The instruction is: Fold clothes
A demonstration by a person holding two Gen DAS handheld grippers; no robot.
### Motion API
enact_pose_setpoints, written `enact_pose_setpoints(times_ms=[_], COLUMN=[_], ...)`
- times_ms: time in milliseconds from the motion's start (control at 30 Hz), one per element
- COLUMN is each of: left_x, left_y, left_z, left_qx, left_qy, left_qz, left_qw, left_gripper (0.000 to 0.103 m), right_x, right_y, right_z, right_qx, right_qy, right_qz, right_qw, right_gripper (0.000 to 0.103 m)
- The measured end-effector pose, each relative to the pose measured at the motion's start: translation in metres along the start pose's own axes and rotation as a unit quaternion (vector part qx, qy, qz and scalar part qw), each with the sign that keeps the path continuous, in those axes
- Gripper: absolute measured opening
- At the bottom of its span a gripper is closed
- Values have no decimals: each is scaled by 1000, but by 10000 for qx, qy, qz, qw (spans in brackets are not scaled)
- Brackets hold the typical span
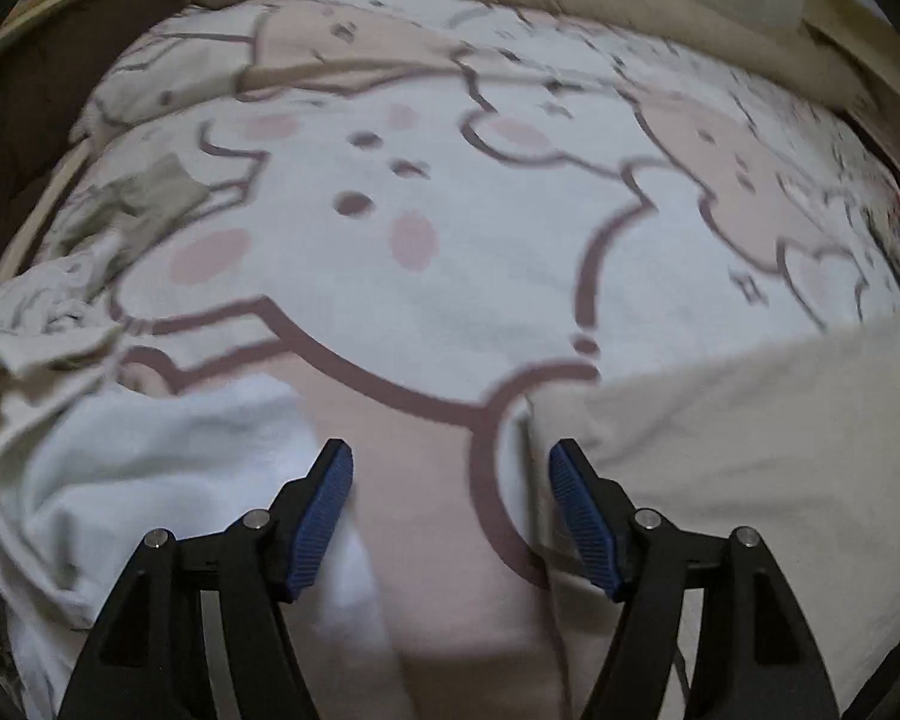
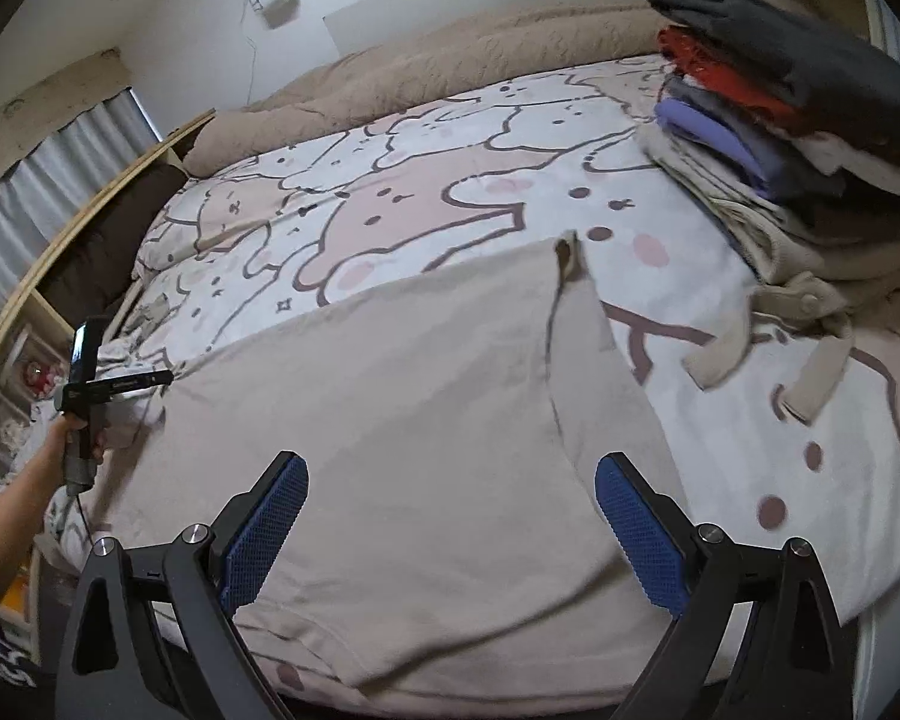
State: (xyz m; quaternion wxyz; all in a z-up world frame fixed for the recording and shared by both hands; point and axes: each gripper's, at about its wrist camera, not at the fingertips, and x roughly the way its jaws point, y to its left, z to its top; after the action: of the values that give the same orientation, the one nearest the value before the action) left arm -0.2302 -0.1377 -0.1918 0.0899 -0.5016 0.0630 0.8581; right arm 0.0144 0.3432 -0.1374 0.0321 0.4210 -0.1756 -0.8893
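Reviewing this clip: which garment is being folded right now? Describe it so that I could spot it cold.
Start at the bed with the cartoon-animal sheet. On its near side, directly ahead of the right tongs, lies the beige garment, spread flat. Unlike the folded stack at the right, which mixes dark grey, red and purple, it is a single plain, pale layer with no print.

A beige garment (image 2: 390, 396) lies flat (partly folded) beside stacked folded clothes (image 2: 798, 120).
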Motion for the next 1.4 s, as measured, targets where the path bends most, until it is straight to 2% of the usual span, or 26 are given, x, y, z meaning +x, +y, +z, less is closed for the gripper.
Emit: enact_pose_setpoints(times_ms=[167, 200, 267, 367, 433, 533, 567, 600, 633, 667, 700, 767, 833, 900, 967, 1033, 1067, 1100, 1200, 1300, 1400], left_x=[1, 7, 22, 22, 23, 23, 22, 18, 12, 1, -10, -31, -53, -74, -95, -112, -120, -128, -144, -145, -139], left_y=[-14, -22, -30, -17, -9, 4, 9, 13, 12, 1, -10, -33, -55, -78, -102, -139, -160, -180, -240, -293, -343], left_z=[16, 17, 15, 11, 9, 5, 5, 6, 6, 3, 0, -5, -11, -16, -23, -38, -49, -60, -91, -119, -140], left_qx=[94, 246, 591, 546, 516, 469, 433, 324, 263, 324, 385, 507, 627, 747, 882, 1157, 1312, 1464, 1857, 2206, 2464], left_qy=[-103, -43, 158, 100, 61, 2, -15, -27, -75, -189, -303, -531, -758, -983, -1211, -1468, -1613, -1756, -2120, -2113, -1853], left_qz=[-149, -55, 383, 828, 1124, 1565, 1670, 1620, 1530, 1360, 1189, 846, 501, 155, -218, -806, -1067, -1328, -2018, -2507, -3068], left_qw=[9998, 9997, 9974, 9950, 9923, 9866, 9850, 9863, 9878, 9900, 9917, 9937, 9939, 9922, 9885, 9791, 9723, 9644, 9380, 9186, 9005], left_gripper=[67, 67, 67, 72, 81, 77, 77, 77, 77, 77, 77, 77, 77, 77, 77, 78, 78, 78, 78, 78, 78], right_x=[14, 17, 21, 22, 20, 7, -6, -19, -30, -38, -46, -44, -36, -36, -36, -40, -40, -40, -35, -24, -13], right_y=[13, 16, 26, 34, 35, 29, 28, 28, 28, 27, 26, 19, 9, -7, -28, -47, -58, -69, -97, -118, -133], right_z=[27, 33, 41, 44, 42, 38, 34, 30, 26, 21, 16, 14, 14, 7, 1, -7, -11, -15, -28, -38, -44], right_qx=[-47, -54, -111, -281, -388, -303, -262, -220, -241, -250, -259, -261, -266, -108, 134, 492, 693, 894, 1425, 1723, 1913], right_qy=[-118, -135, -172, -199, -222, -591, -1017, -1454, -1831, -2026, -2212, -1719, -957, -702, -354, -173, -61, 51, 403, 770, 1115], right_qz=[131, 160, 248, 233, 119, -295, -433, -569, -598, -679, -762, -909, -1026, -1067, -873, -535, -383, -231, 103, 298, 517], right_qw=[9998, 9998, 9995, 9991, 9989, 9974, 9935, 9875, 9810, 9766, 9719, 9806, 9898, 9917, 9955, 9972, 9968, 9957, 9889, 9816, 9738], right_gripper=[97, 97, 97, 97, 97, 97, 97, 97, 98, 103, 103, 103, 103, 103, 103, 101, 95, 86, 73, 72, 72])
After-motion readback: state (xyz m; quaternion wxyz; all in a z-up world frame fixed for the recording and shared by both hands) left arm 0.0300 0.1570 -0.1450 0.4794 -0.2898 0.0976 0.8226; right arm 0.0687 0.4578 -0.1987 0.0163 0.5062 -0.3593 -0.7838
